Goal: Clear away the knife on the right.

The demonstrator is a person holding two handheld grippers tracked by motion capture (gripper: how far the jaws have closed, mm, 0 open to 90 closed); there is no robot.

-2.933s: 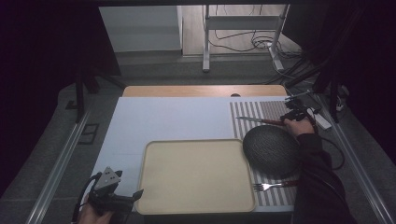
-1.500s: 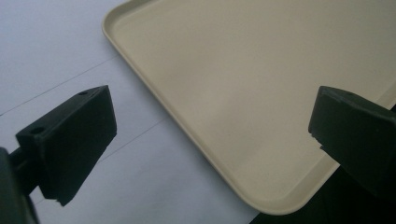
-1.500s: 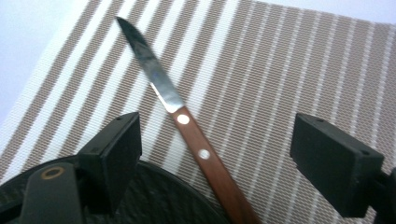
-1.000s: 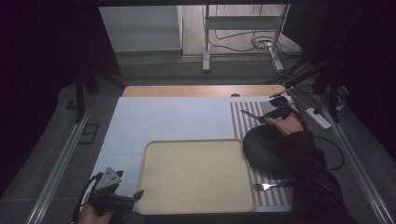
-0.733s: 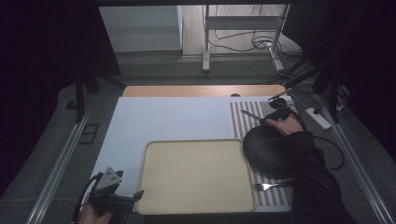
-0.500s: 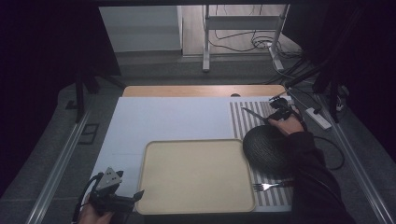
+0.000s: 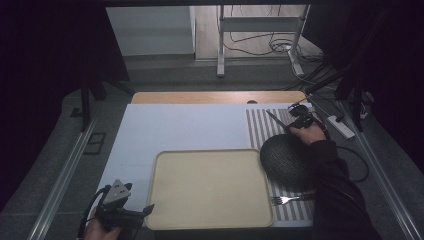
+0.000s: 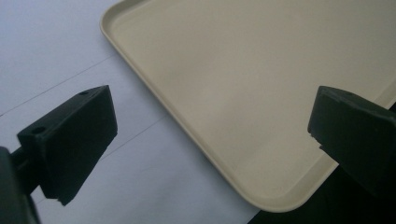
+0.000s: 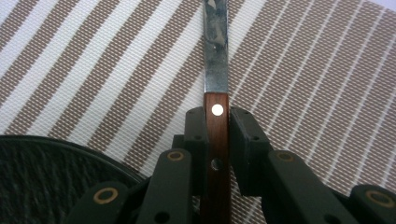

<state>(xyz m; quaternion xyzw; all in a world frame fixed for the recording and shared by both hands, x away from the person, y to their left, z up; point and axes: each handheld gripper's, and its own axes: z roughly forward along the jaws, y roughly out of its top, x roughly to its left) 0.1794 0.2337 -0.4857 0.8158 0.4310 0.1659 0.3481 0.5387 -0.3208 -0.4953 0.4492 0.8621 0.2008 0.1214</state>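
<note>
My right gripper [image 9: 217, 122] is shut on the brown wooden handle of a knife [image 9: 216, 70], whose steel blade points away over the striped placemat [image 9: 303, 74]. In the high view that gripper [image 7: 298, 118] sits at the mat's far right with the knife [image 7: 274, 121] slanting up-left, just beyond the dark round plate [image 7: 287, 161]. A fork [image 7: 287, 199] lies on the mat near the front edge. My left gripper [image 7: 131, 216] rests open at the front left, beside the beige tray [image 7: 210, 187]; its jaws stand wide apart over the tray's corner [image 8: 261, 116].
A white sheet [image 7: 185, 127] covers the table, with a wooden strip [image 7: 215, 97] along the far edge. The dark plate's rim [image 9: 56, 172] lies close to the left of my right gripper. A power strip [image 7: 341, 126] and cables lie off the table's right side.
My right gripper moved from the plate's far rim up to the knife at the mat's far end and shut on its handle. The left gripper has stayed still.
</note>
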